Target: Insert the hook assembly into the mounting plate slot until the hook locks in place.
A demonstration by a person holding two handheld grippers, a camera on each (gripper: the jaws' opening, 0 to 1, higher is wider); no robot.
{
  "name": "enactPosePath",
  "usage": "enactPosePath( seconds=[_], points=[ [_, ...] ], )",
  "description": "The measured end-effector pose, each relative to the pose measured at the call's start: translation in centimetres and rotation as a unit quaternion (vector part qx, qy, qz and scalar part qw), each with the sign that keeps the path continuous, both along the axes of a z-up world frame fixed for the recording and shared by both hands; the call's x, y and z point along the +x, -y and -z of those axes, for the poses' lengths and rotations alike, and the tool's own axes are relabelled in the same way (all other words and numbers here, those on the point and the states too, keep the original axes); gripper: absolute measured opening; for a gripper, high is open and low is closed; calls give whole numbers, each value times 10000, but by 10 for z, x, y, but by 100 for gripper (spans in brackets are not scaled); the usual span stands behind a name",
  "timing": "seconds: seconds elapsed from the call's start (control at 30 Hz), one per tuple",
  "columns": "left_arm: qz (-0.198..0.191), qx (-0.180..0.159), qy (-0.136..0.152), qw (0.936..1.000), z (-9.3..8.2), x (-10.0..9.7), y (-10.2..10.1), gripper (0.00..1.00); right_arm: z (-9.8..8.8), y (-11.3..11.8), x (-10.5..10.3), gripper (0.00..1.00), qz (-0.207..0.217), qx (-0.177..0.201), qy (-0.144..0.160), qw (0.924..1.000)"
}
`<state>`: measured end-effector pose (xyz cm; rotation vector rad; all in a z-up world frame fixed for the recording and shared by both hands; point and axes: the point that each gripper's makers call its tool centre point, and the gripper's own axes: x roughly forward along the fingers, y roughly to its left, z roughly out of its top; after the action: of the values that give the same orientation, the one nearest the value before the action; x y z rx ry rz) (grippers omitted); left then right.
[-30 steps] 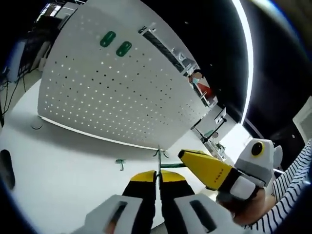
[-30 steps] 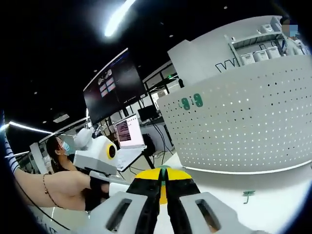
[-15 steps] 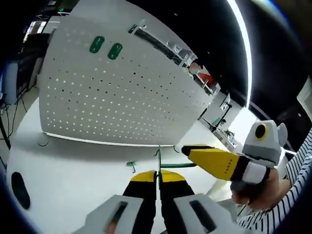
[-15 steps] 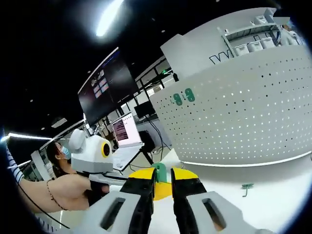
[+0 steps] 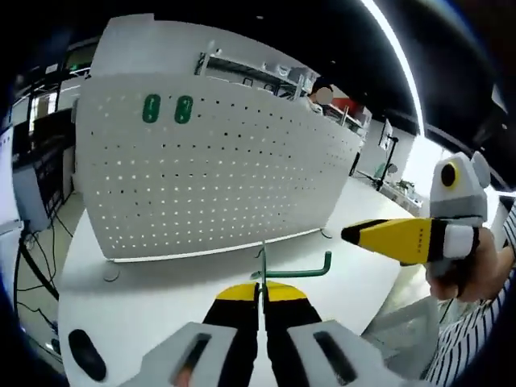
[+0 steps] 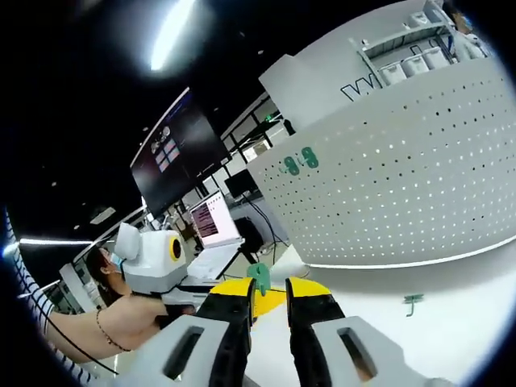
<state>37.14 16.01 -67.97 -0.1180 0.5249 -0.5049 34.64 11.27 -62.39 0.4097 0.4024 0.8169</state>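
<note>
In my left gripper view, my left gripper [image 5: 262, 294] has its yellow-tipped jaws pinched together on the thin green metal hook assembly [image 5: 294, 271], whose rod runs off to the right and ends in an upturned tip, raised above the white table [image 5: 145, 298]. Beyond it stands the curved white perforated mounting plate [image 5: 218, 177], upright on the table, with two green oval pegs [image 5: 167, 109] near its top left corner. My right gripper [image 5: 403, 240] comes in from the right, yellow jaws pointing left, well apart from the hook's tip. In my right gripper view, my right gripper's jaws stand narrowly apart with nothing between them, and the green hook end [image 6: 260, 278] shows just past their tips. A second small green hook [image 6: 413, 301] lies on the table near the plate's foot.
</note>
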Motion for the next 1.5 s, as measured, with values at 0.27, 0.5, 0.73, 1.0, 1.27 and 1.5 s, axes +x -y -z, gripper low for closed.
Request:
enactPosePath(
  seconds=[0.27, 0.5, 0.73, 1.0, 1.27, 1.5],
  points=[
    [31, 213, 336, 9992, -13, 3, 3, 1, -3, 1, -3, 15, -10, 15, 5, 10000],
    [189, 217, 561, 9980, -20, 1, 17, 1, -12, 2, 0, 16, 88, 157, 105, 9998],
    [245, 260, 701, 9969, -22, 1, 22, 1, -9, -1, 5, 16, 70, 194, 56, 9998],
    [310, 214, 857, 9956, -26, 2, 28, 1, -11, -12, 8, 14, -42, 227, 77, 9997],
    [408, 130, 1048, 9936, -30, 1, 34, 1, -6, -17, 6, 8, -156, 151, 62, 9997],
    [479, 115, 1140, 9923, -34, 1, 37, 1, -4, -17, 6, 5, -148, 72, 121, 9998]
  ],
)
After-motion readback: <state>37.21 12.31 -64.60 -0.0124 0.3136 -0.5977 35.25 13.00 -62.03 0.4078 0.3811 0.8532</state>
